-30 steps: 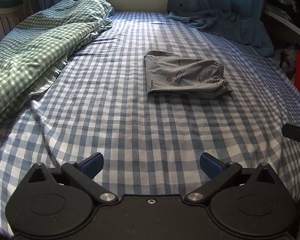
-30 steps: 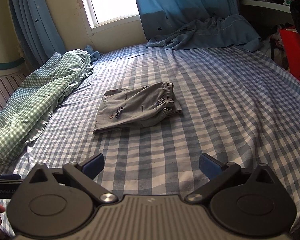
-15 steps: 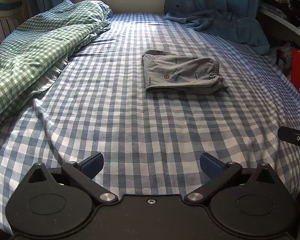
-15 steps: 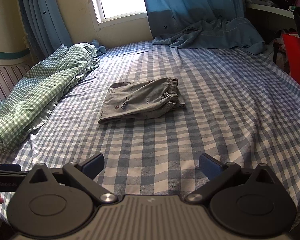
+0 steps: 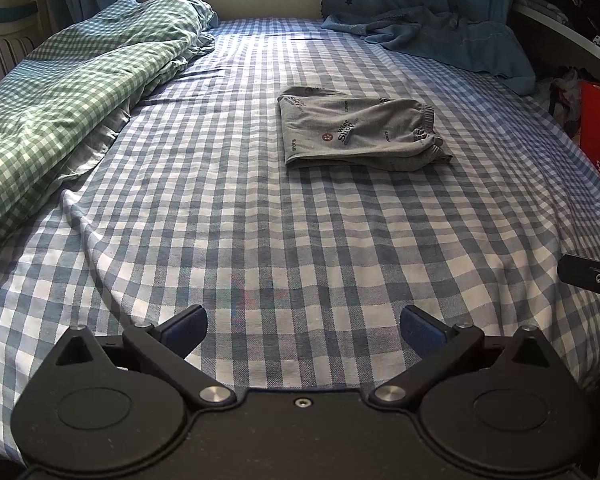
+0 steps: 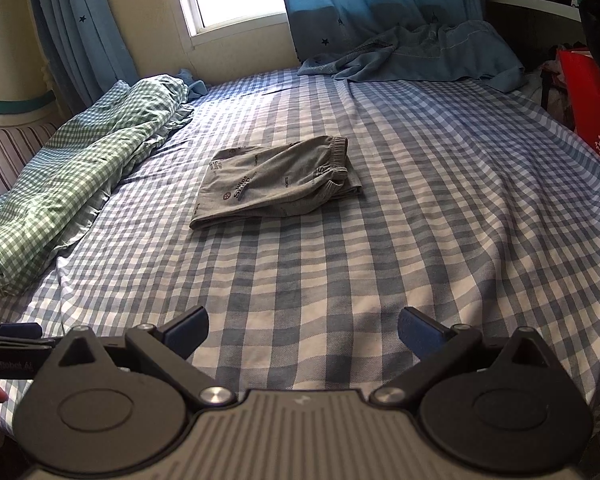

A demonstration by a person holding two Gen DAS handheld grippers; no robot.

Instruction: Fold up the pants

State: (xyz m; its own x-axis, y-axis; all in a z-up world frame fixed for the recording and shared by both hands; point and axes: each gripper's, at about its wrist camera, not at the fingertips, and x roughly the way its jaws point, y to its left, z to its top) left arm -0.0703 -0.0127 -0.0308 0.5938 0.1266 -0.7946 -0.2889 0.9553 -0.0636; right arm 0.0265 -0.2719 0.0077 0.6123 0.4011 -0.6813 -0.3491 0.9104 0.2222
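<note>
Both grippers [image 5: 303,326] [image 6: 303,326] pulled back, jaws spread; folded pants [image 5: 358,134] unmoved

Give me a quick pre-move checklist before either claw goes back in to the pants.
1. Left claw open, nothing held: ok.
2. Right claw open, nothing held: ok.
3. Pants in a compact fold, flat on the bed: ok.
4. Waistband end squared up: not ok, layers look bunched and uneven.
5. Pants apart from the quilt and blue cloth: ok.
6. Underside layers of the fold smooth: cannot tell.
</note>
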